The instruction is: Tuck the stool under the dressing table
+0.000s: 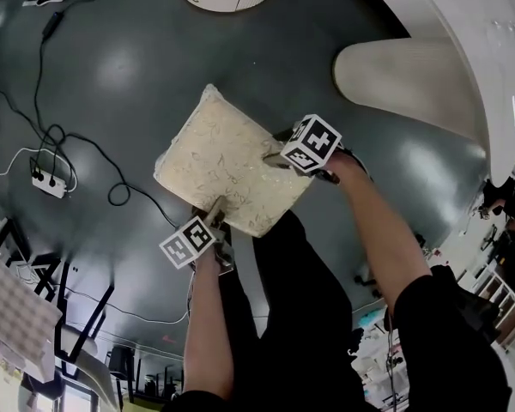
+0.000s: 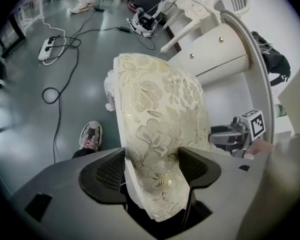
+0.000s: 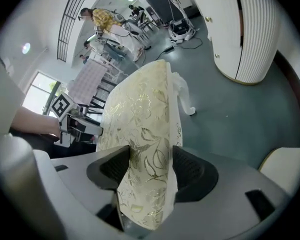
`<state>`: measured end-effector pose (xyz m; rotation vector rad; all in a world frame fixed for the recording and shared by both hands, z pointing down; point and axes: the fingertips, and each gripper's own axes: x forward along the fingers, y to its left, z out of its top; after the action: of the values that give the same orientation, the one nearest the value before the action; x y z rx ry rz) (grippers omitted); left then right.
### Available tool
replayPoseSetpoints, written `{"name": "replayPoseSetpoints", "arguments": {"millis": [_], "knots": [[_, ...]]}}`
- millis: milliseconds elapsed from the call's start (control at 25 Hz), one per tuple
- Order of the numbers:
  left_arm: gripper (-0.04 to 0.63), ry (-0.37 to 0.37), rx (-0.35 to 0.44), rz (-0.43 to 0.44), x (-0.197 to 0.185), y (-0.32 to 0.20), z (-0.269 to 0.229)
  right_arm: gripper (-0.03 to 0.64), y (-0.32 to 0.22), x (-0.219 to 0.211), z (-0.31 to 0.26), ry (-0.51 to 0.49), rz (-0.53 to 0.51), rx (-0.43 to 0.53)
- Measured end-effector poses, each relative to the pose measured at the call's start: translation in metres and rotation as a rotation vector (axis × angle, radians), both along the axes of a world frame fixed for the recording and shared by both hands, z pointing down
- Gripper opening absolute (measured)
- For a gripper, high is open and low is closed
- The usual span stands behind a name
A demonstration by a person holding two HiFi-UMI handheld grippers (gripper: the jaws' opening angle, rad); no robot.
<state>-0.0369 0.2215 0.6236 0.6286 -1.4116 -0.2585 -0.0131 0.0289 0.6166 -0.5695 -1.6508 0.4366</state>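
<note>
The stool's square seat (image 1: 227,166), padded in cream cloth with a gold flower pattern, stands on the dark floor in front of the white dressing table (image 1: 463,24). My left gripper (image 1: 215,206) straddles the seat's near edge and my right gripper (image 1: 273,157) straddles its right edge. In the left gripper view the cushion edge (image 2: 157,134) fills the gap of the left gripper (image 2: 152,166), whose jaws stand wide without squeezing it. In the right gripper view the cushion (image 3: 140,129) sits likewise inside the right gripper (image 3: 151,166). The stool's legs are hidden.
A ribbed white pedestal with gold knobs (image 2: 220,49) and a second rounded cream one (image 1: 403,80) flank the floor beyond the stool. A power strip (image 1: 50,181) and black cables (image 1: 112,191) lie to the left. The person's shoe (image 2: 91,134) is beside the stool.
</note>
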Motion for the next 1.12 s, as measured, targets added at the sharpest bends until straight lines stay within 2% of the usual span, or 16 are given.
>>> {"name": "replayPoseSetpoints", "arguments": {"millis": [80,200,720,880,1120], "knots": [[0.334,0.003,0.013,0.018,0.0,-0.001,0.001,0.245,0.001,0.0,0.001,0.0,-0.021,-0.005],[0.318,-0.03,-0.014,0.043,-0.002,-0.002,0.0,0.233,0.001,-0.002,-0.001,-0.015,-0.058,0.019],[0.29,-0.03,-0.044,0.092,-0.001,-0.005,-0.005,0.215,0.002,0.0,-0.005,-0.045,-0.017,0.045],[0.288,-0.063,-0.041,0.156,-0.014,-0.015,-0.004,0.212,-0.004,0.004,-0.003,-0.038,0.04,0.047],[0.284,-0.119,-0.035,0.322,-0.033,-0.04,-0.005,0.21,-0.017,0.019,-0.004,-0.03,0.224,0.052]]}}
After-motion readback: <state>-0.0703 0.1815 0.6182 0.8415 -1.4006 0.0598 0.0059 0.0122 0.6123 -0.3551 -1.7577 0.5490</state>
